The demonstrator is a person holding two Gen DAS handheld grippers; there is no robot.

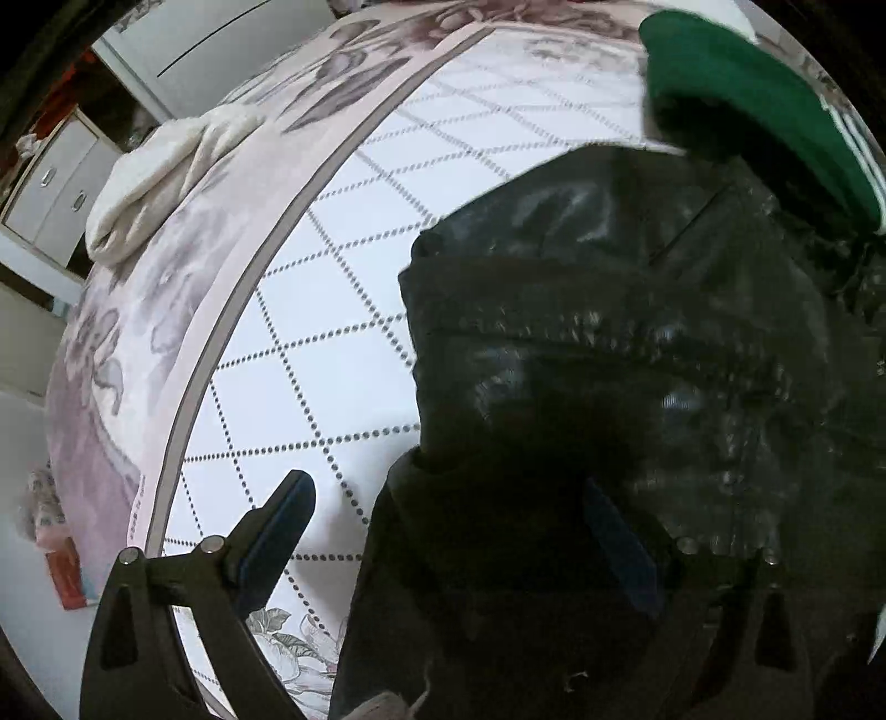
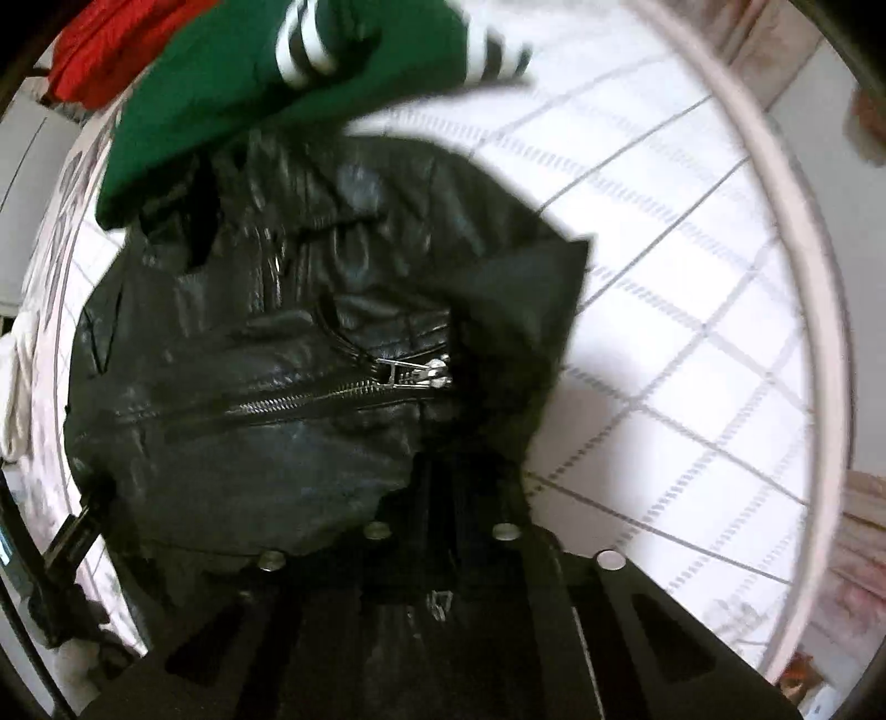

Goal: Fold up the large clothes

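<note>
A black leather jacket lies bunched on a bed with a white quilted cover. In the right wrist view the jacket shows a silver zipper running across its front. My left gripper is open over the jacket's near edge, one finger over the cover, the other over the dark leather. My right gripper is shut on a fold of the jacket's edge, and its fingers are mostly hidden by the leather.
A green garment with white stripes lies at the jacket's far side, also in the right wrist view. A cream blanket lies on the floral border of the bed. Red cloth lies beyond. Drawers stand at left.
</note>
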